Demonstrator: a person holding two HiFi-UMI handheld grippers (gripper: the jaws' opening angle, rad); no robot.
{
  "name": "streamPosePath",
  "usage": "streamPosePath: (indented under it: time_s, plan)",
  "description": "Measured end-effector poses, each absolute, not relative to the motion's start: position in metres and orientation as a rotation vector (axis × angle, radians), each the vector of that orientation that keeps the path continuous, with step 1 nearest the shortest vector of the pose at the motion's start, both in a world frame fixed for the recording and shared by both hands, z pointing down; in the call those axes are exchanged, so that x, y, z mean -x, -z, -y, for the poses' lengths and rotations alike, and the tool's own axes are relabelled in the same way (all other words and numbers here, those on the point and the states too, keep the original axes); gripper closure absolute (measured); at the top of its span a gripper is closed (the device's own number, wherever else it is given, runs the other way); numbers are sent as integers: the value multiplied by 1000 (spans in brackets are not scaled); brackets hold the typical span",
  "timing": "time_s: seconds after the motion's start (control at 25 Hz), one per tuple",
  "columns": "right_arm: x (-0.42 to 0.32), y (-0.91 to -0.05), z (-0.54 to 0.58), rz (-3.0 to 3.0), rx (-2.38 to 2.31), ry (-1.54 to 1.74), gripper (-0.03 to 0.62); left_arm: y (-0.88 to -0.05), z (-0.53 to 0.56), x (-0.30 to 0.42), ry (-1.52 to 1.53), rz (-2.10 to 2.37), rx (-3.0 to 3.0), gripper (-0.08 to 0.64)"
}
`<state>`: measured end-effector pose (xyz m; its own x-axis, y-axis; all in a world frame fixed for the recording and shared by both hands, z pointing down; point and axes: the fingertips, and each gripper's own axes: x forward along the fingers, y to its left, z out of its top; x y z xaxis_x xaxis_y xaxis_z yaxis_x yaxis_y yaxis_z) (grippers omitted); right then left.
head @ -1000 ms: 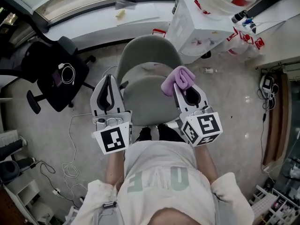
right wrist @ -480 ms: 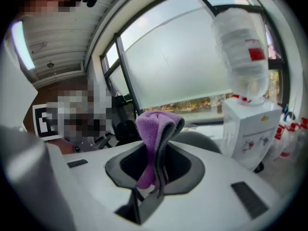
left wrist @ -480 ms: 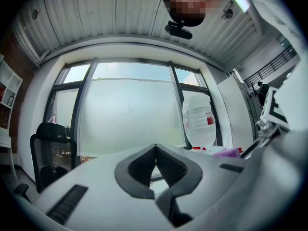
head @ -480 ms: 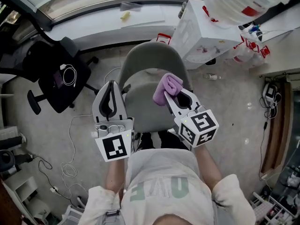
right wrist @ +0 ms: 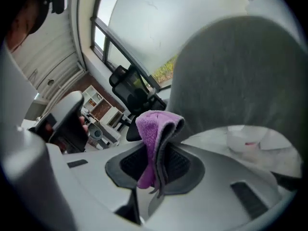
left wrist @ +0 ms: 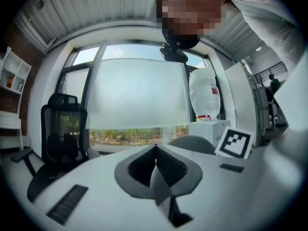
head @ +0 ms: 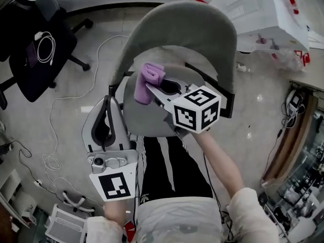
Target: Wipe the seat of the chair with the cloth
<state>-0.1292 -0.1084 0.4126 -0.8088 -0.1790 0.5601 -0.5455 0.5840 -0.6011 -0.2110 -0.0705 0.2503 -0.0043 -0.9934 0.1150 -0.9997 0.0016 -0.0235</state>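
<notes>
The right gripper's (right wrist: 160,160) jaws were closed on the cloth (right wrist: 155,134). The cloth was a purple fold pinched between the pads. Its upper end bulged out past the tips and its lower end hung down inside the jaws. In the head view the right gripper (head: 153,88) pointed toward the upper left of the frame. There the cloth (head: 146,81) stuck out from its tips over the upper left part of the seat (head: 147,118). Whether cloth and seat touched could not be told. In the right gripper view the grey backrest (right wrist: 240,71) rose behind the cloth, filling the right of the frame.

The left gripper's (left wrist: 155,150) jaws were shut together with nothing between them. In the head view the left gripper (head: 107,103) sat at the lower left, by the seat's left edge in the picture. Its tips pointed up the frame and it was apart from the cloth.

The chair (head: 187,29) took up the upper centre of the head view. A black office chair (head: 30,59) stood at the upper left with a coiled white cable (head: 44,41) lying on it. A white box (head: 263,9) stood at the upper right. In the left gripper view a frosted window (left wrist: 137,93) filled the middle, with a large water bottle (left wrist: 204,93) just right of it.
</notes>
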Motion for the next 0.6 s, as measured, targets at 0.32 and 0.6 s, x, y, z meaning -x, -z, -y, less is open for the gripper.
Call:
streamPosePath:
  time_s: [0.32, 0.6]
  plan:
    - [181, -612, 74, 2040, -431, -1361, 505, -388, 24, 210, -192, 2109, -1958, 547]
    - [195, -655, 65, 1927, -375, -1439, 505, -414, 18, 211, -178, 2106, -1903, 546]
